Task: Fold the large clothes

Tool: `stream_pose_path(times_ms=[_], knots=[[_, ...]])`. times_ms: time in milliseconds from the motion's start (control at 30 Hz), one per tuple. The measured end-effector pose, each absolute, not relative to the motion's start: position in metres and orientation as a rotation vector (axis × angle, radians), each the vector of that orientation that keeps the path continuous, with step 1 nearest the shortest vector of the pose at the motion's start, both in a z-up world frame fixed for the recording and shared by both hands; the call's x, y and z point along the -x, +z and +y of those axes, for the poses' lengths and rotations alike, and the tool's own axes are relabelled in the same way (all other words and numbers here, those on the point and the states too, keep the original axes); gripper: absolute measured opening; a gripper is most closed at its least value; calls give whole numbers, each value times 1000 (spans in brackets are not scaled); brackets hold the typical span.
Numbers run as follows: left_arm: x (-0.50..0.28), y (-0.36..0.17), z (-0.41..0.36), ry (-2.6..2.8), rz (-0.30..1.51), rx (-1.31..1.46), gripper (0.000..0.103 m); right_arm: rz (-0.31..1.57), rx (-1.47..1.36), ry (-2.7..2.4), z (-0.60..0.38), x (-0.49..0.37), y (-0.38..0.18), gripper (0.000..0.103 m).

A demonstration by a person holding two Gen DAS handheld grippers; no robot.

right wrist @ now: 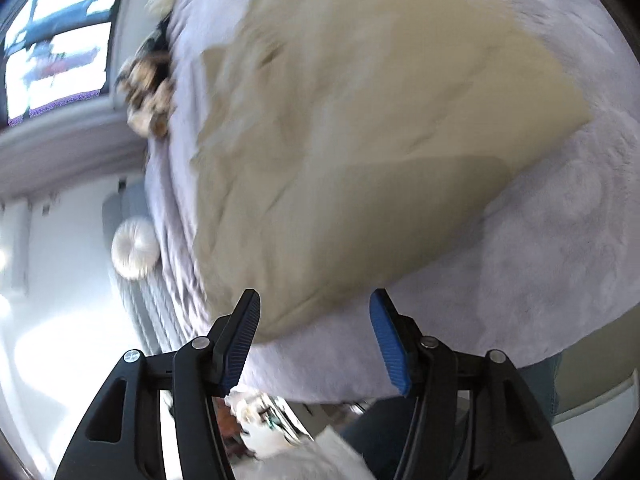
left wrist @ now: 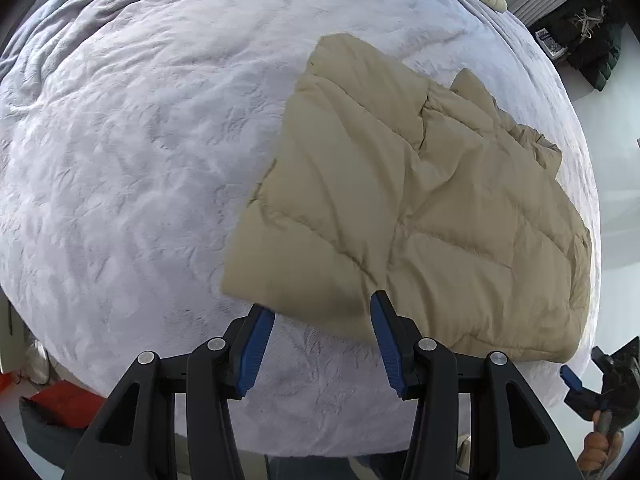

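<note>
Both sets of jaws gape empty — beige quilted jacket (left wrist: pixel 420 208) lies folded.

1. Right wrist view: motion blur smears the whole picture; the quilting of the beige padded jacket (right wrist: pixel 360 140) cannot be made out.
2. A mottled brown-and-cream object (right wrist: pixel 146 92) at the edge of the bed (right wrist: pixel 560 240) is too blurred to identify.
3. Small items (right wrist: pixel 260 416) below the gripper fingers are blurred and partly hidden.
4. Left wrist view: the right gripper (left wrist: pixel 576 380) is cut off by the frame edge; its jaw spacing is unreadable there.
5. The hand (left wrist: pixel 600 448) holding it shows only partly.
</note>
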State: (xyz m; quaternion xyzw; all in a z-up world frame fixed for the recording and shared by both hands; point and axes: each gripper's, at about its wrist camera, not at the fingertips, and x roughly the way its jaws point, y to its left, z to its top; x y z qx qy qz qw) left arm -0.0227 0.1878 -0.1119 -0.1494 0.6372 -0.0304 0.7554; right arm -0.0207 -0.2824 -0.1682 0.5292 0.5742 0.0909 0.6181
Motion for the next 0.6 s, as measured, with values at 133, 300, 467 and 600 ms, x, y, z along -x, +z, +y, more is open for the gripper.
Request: stream_pose_path(times_ms=[133, 300, 467, 600], knots=[[14, -106, 193, -48, 1384, 299, 51, 1340, -1112, 328, -229, -3, -135, 63], [2, -102, 198, -45, 1377, 257, 85, 1368, -986, 342, -190, -27, -121, 68], [-11, -95, 198, -46, 1336, 193, 102, 1397, -858, 308, -169, -50, -114, 74], [-25, -101, 200, -66, 1344, 188, 102, 1407, -731, 235, -161, -53, -111, 89]])
